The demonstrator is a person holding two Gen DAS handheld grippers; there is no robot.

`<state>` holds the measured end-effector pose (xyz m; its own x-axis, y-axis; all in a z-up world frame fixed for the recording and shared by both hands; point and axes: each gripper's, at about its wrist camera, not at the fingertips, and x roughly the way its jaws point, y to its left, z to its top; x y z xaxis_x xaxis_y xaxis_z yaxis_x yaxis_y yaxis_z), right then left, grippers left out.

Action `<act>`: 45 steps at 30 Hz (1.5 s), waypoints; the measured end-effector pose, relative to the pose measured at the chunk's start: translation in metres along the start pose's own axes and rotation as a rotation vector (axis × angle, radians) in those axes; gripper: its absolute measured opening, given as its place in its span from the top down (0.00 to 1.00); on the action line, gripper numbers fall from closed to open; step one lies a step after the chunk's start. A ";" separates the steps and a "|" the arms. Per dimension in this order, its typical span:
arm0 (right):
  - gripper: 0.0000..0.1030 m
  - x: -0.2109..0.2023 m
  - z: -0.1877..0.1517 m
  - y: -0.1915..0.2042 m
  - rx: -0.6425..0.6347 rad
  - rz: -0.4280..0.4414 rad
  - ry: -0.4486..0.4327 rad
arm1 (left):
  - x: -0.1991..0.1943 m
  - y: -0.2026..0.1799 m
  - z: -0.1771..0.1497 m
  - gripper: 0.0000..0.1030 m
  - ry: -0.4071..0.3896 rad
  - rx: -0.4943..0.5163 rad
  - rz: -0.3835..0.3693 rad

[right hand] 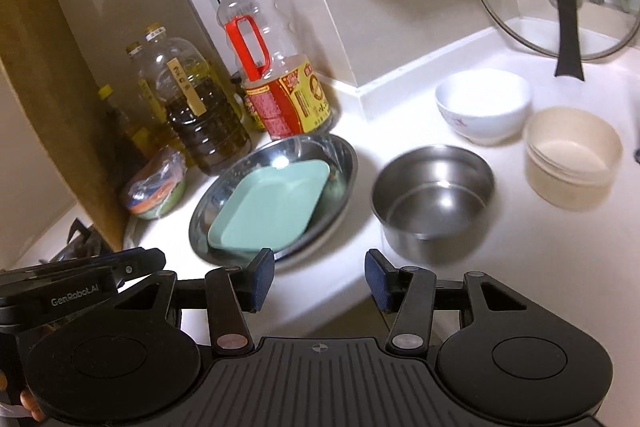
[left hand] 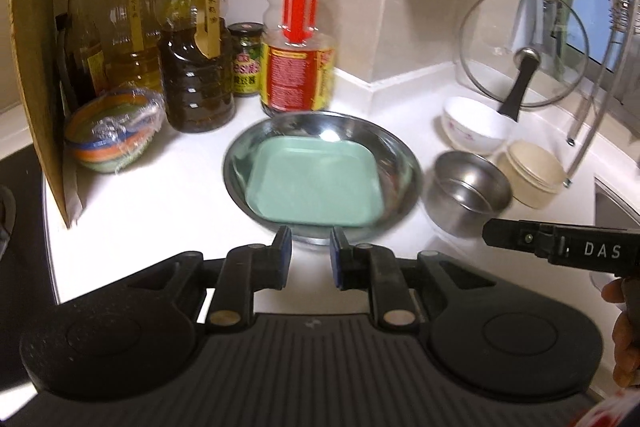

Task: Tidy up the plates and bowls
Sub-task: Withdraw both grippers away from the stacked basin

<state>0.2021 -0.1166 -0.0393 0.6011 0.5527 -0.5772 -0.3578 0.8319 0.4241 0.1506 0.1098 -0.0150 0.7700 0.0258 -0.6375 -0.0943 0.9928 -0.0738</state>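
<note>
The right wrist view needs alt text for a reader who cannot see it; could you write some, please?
An open, empty right gripper above a white counter, facing a green square plate nested in a steel dish, with a steel bowl alongside.

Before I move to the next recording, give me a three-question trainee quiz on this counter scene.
1. True or false: the green square plate lies inside the steel round plate.
2. Which bowl stands nearest the steel round plate? A) white bowl B) steel bowl C) beige bowl
3. Fill in: the right gripper holds ____ between its jaws.

Key: 1 true; 2 B; 3 nothing
</note>
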 end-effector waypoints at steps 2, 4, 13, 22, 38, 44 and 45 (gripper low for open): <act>0.51 -0.012 -0.007 -0.002 -0.006 -0.004 0.004 | -0.007 -0.009 -0.008 0.83 0.008 -0.005 -0.004; 0.51 -0.024 -0.013 -0.004 -0.010 -0.005 0.012 | -0.014 -0.017 -0.017 0.83 0.015 -0.006 -0.009; 0.51 -0.072 -0.041 -0.025 -0.016 -0.017 0.036 | -0.042 -0.060 -0.051 0.83 0.038 0.005 -0.020; 0.51 -0.109 -0.065 -0.049 0.000 -0.040 0.056 | -0.066 -0.099 -0.080 0.83 0.047 0.014 -0.020; 0.51 -0.156 -0.090 -0.082 0.021 -0.086 0.053 | -0.085 -0.147 -0.106 0.83 0.058 0.048 -0.036; 0.51 -0.168 -0.094 -0.093 0.029 -0.091 0.047 | -0.086 -0.160 -0.109 0.83 0.060 0.056 -0.041; 0.51 -0.170 -0.095 -0.095 0.030 -0.093 0.045 | -0.087 -0.162 -0.109 0.83 0.059 0.058 -0.042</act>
<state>0.0661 -0.2849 -0.0477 0.5979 0.4756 -0.6453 -0.2800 0.8782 0.3878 0.0301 -0.0661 -0.0316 0.7340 -0.0209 -0.6789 -0.0248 0.9980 -0.0576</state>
